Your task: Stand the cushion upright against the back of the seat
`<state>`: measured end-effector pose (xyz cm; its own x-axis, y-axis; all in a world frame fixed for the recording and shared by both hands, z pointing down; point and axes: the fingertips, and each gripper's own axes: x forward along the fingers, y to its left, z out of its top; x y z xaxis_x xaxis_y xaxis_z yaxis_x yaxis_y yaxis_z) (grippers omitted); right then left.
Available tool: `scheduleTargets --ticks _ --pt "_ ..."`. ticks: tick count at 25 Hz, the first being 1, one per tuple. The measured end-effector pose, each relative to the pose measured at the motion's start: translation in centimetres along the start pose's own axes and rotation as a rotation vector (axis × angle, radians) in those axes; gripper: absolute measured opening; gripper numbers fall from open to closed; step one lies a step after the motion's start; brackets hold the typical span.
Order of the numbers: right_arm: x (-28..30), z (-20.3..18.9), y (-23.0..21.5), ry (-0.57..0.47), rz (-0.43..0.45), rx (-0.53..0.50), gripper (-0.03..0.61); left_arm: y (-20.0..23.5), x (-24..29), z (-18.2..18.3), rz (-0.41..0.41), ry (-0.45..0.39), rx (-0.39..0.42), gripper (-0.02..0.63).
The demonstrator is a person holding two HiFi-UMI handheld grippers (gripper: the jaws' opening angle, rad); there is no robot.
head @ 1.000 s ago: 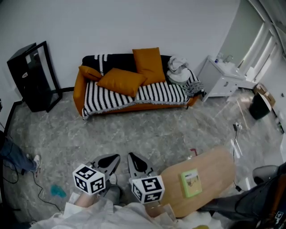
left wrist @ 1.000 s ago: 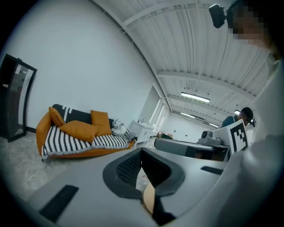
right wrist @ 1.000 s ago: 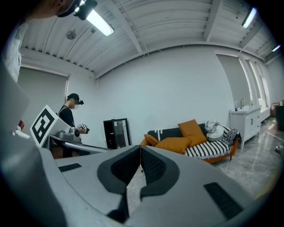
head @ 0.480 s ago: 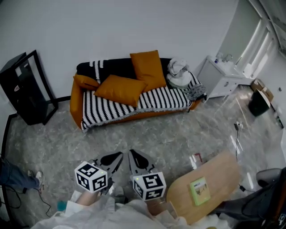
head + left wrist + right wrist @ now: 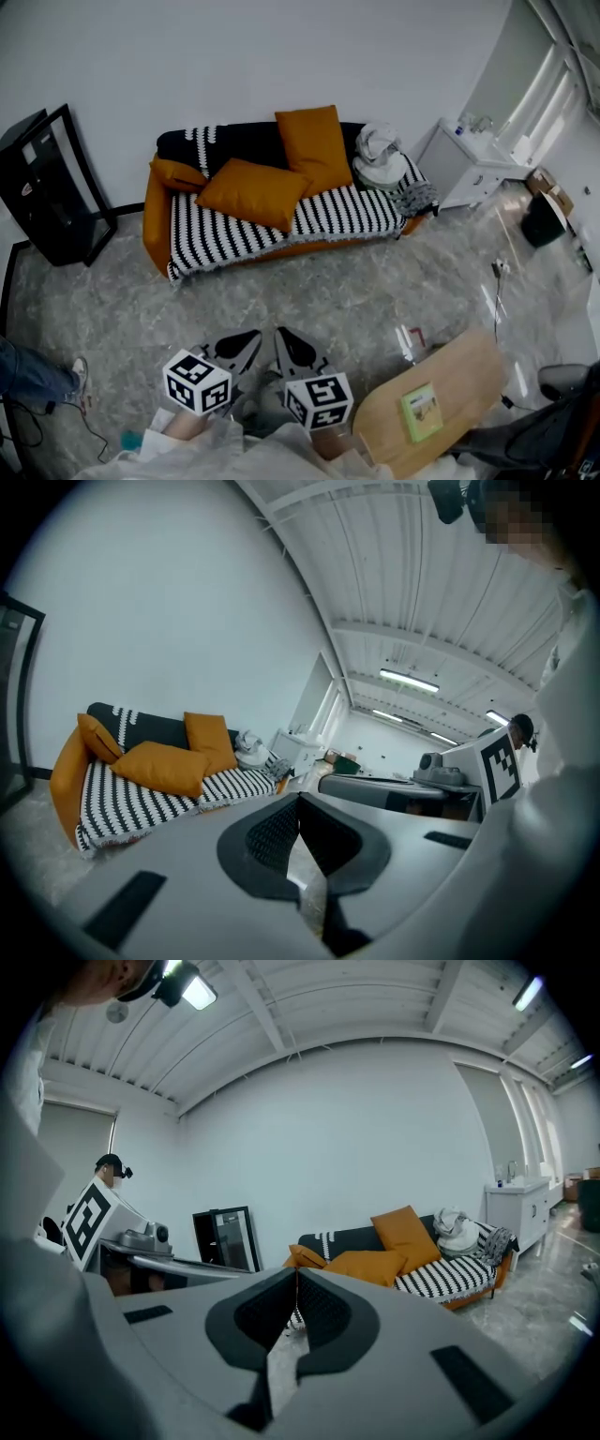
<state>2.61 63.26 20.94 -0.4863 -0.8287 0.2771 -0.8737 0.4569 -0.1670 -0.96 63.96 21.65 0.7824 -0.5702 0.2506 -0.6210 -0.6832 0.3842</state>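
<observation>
An orange sofa [image 5: 157, 211] with a black-and-white striped throw stands against the far wall. A large orange cushion [image 5: 251, 192] lies tilted on its seat, left of centre. A second orange cushion [image 5: 314, 148] stands upright against the backrest, and a smaller one [image 5: 178, 173] is tucked at the left armrest. My left gripper [image 5: 246, 339] and right gripper [image 5: 289, 339] hover side by side over the floor, well short of the sofa, both shut and empty. The lying cushion [image 5: 164, 766] shows far ahead of the left gripper [image 5: 299, 797], and the same cushion [image 5: 373, 1266] beyond the right gripper [image 5: 298, 1272].
A black cabinet [image 5: 47, 187] stands left of the sofa and a white cabinet [image 5: 469, 164] to its right. A bundle of pale laundry [image 5: 380, 155] sits on the sofa's right end. A wooden table [image 5: 459, 375] with a green book [image 5: 421, 411] is at my right. Someone's leg [image 5: 28, 370] is at far left.
Both grippers have advanced together across the floor toward the sofa, still shut. The wooden table has slid back to my lower right.
</observation>
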Motion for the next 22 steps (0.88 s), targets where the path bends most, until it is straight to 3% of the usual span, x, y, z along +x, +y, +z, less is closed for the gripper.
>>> scheduleTargets --ticks 7,22 --pt "5.0 0.9 -3.1 0.016 0.022 0.0 0.014 4.3 3.4 1.8 0.031 0.0 -0.029 0.008" --pt "17.6 8.9 -15.6 0.004 0.079 -0.066 0.014 13.6 17.7 11.9 0.085 -0.049 -0.021 0.008"
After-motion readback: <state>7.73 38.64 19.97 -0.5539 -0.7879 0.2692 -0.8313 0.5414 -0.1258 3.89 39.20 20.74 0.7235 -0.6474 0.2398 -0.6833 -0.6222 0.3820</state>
